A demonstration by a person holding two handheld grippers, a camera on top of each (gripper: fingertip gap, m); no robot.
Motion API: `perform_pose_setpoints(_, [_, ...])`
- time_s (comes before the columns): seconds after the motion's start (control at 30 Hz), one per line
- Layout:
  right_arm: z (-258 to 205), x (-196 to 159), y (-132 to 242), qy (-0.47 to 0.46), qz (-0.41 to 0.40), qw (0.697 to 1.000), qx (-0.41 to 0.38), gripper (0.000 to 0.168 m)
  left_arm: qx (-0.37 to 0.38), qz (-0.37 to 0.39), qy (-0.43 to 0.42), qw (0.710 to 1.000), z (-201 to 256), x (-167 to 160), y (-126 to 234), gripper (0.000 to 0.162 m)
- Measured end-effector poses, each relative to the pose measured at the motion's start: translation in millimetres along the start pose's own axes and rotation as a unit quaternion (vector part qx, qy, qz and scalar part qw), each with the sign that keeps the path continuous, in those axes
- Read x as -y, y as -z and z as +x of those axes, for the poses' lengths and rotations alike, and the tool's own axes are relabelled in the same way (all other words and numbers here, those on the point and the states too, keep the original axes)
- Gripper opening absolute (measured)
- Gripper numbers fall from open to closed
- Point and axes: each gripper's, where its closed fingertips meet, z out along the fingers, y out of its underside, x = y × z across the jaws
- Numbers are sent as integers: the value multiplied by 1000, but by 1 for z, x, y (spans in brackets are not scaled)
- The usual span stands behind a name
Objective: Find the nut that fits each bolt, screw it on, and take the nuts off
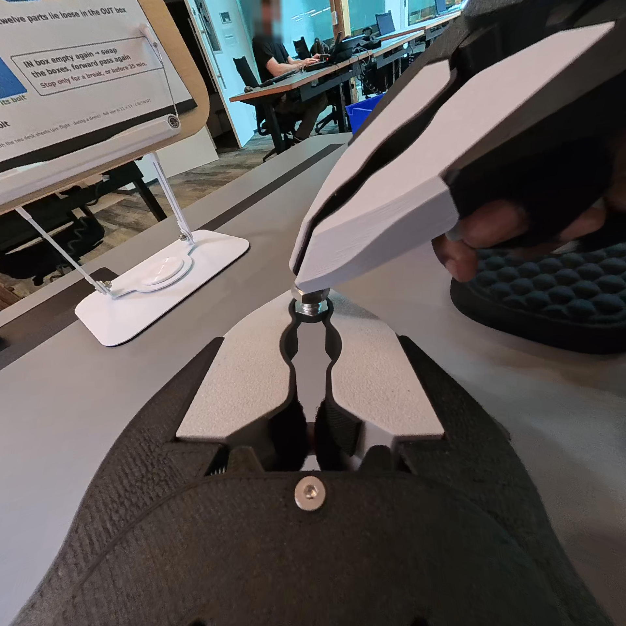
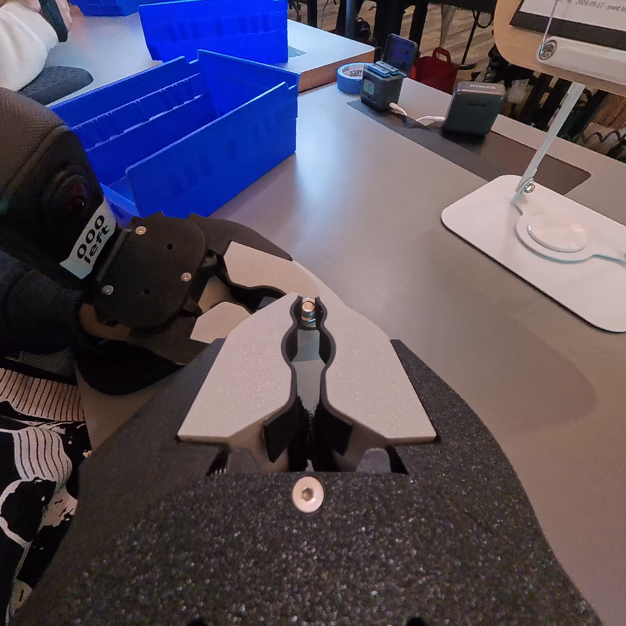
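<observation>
The left gripper (image 1: 310, 313) has its fingers drawn in around the lower hex piece of a bolt-and-nut pair, a nut (image 1: 310, 307) by the look of it, seated in the round notch right at the fingertips. Threaded shank (image 1: 312, 302) shows just above that grip. From above and to the right, the right gripper (image 1: 305, 283) comes down at a slant, its grey fingertips pinching the upper hex part (image 1: 297, 293) of the same pair.

Over to the right wrist view: the right gripper (image 2: 307, 310) has its fingers closed on the bolt (image 2: 307, 306) in the tip notch, the shiny round end facing the camera, a bit of hex metal just behind it toward the palm. The left gripper (image 2: 257, 298) sits immediately left of those fingertips, meeting them at the bolt, with a gloved hand (image 2: 37, 305) wrapped round its body.

Beyond the fingertips to the left stands a blue bin (image 2: 210, 145) with dividers; far ahead, a roll of blue tape (image 2: 350, 78) and two small dark cases (image 2: 474, 108). Off to the right of the fingers, the white base of a document stand (image 2: 528, 257) rests on the grey table (image 2: 389, 237).
</observation>
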Motion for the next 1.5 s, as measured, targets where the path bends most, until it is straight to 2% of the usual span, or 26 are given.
perform_pose_setpoints(0.13, [-6, 3, 3, 22, 19, 999, 27, 10, -45, 14, 42, 998, 8, 3, 2, 10])
perform_pose_setpoints(0.27, [-12, 9, 19, 64, 93, 986, 120, 57, -175, 83, 171, 966, 25, 22, 13, 10])
perform_pose_setpoints(0.33, [-7, 8, 25, 63, 130, 977, 154, 65, -226, 117, 202, 946, 29, 32, 18, 10])
perform_pose_setpoints(0.43, [-6, 16, 35, 5, 216, 953, 211, 63, -282, 138, 186, 931, 39, 37, 20, 10])
perform_pose_setpoints(0.5, [-8, 18, 38, -21, 238, 941, 238, 62, -322, 133, 182, 920, 51, 34, 20, 10])
perform_pose_setpoints(0.63, [-12, 5, 33, 14, 208, 952, 224, 60, -329, 115, 140, 927, 64, 27, 19, 10])
perform_pose_setpoints(0.87, [-18, -9, 22, 27, 168, 960, 222, 54, -298, 102, 110, 943, 60, 21, 17, 10])
perform_pose_setpoints(1.2, [-15, -9, 26, 30, 170, 958, 227, 46, -306, 113, 117, 938, 59, 25, 22, 10])
perform_pose_setpoints(1.27, [-13, -7, 31, 32, 179, 956, 228, 34, -302, 119, 123, 938, 55, 27, 22, 10])
perform_pose_setpoints(1.3, [-9, -6, 33, 33, 188, 957, 218, 21, -304, 123, 127, 936, 54, 28, 24, 10])
perform_pose_setpoints(1.37, [-5, -3, 37, 35, 202, 956, 209, 13, -303, 123, 128, 936, 53, 28, 24, 10])
perform_pose_setpoints(1.43, [-8, -2, 38, 32, 204, 953, 222, 15, -304, 118, 124, 937, 55, 27, 23, 10])
perform_pose_setpoints(1.5, [-15, -5, 35, 38, 193, 953, 233, 23, -307, 116, 121, 937, 57, 26, 23, 10])
